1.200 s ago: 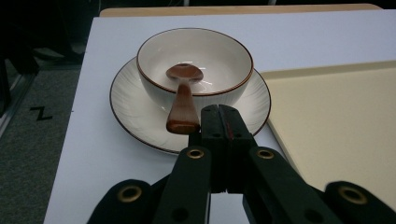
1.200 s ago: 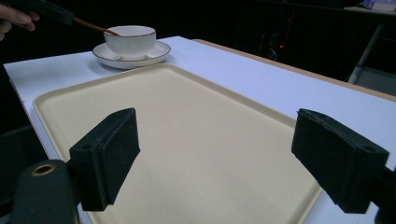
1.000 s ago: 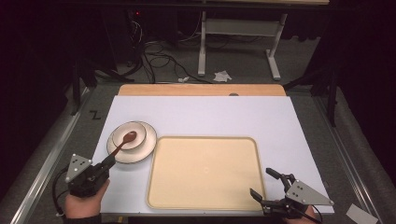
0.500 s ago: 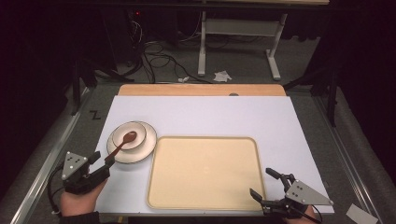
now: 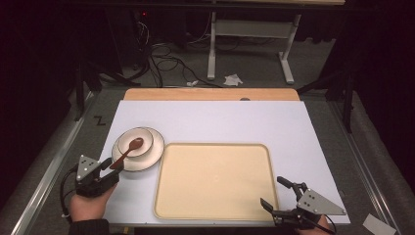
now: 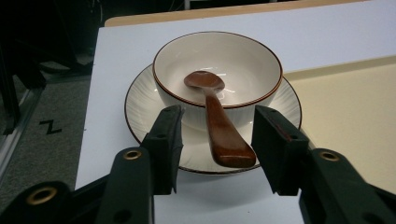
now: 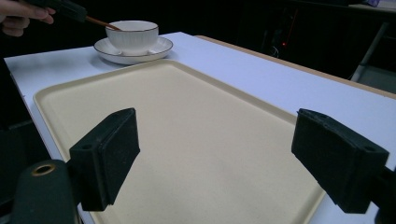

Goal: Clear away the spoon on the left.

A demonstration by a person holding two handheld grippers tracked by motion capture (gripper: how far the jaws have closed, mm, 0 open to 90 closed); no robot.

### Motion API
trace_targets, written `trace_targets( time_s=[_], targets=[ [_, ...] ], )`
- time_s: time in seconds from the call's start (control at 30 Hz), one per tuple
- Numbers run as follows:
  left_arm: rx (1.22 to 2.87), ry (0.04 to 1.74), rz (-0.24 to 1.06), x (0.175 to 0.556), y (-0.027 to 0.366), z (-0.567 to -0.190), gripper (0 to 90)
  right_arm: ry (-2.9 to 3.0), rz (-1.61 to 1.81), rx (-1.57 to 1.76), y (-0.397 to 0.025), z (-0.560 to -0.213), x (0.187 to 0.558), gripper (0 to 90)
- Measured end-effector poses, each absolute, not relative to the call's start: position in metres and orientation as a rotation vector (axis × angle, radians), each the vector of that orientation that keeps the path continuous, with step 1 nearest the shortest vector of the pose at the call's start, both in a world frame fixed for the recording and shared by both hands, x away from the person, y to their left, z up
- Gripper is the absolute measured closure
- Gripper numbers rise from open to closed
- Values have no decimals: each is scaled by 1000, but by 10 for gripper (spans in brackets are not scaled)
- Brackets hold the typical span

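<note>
My left tongs [image 6: 217, 144] stand spread either side of the spoon [image 6: 217, 119] handle, which runs toward twelve o'clock into the bowl [image 6: 218, 74], while my right tongs [image 5: 281, 193] wait spread over the tray [image 5: 215, 181].

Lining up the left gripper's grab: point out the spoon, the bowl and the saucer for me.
spoon [image 6: 223, 130], left gripper view, middle of its brown handle.
bowl [image 6: 243, 70], left gripper view, bare inner wall right of the spoon's scoop.
saucer [image 6: 140, 109], left gripper view, ribbed rim left of the bowl.
</note>
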State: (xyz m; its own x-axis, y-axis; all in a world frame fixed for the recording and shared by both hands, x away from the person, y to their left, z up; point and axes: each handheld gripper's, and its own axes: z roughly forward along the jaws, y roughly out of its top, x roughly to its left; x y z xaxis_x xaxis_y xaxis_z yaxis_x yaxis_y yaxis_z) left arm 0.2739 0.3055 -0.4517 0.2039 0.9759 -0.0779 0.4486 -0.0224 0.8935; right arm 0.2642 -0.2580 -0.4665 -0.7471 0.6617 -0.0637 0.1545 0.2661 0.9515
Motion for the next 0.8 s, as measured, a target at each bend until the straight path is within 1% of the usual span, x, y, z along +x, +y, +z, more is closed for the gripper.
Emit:
trace_targets(
  time_s=[0.17, 0.37, 0.6, 0.8],
  targets=[
    [1637, 1374, 735, 284, 307, -461, 583, 2089, 1488, 731, -257, -467, 265, 162],
    [1681, 1378, 742, 291, 306, -467, 631, 2092, 1482, 734, -256, -468, 265, 162],
    [1689, 1379, 754, 296, 304, -472, 740, 2098, 1486, 732, -254, -469, 265, 162],
    [1678, 1383, 753, 300, 302, -472, 746, 2099, 1482, 723, -254, -469, 265, 162]
  ],
)
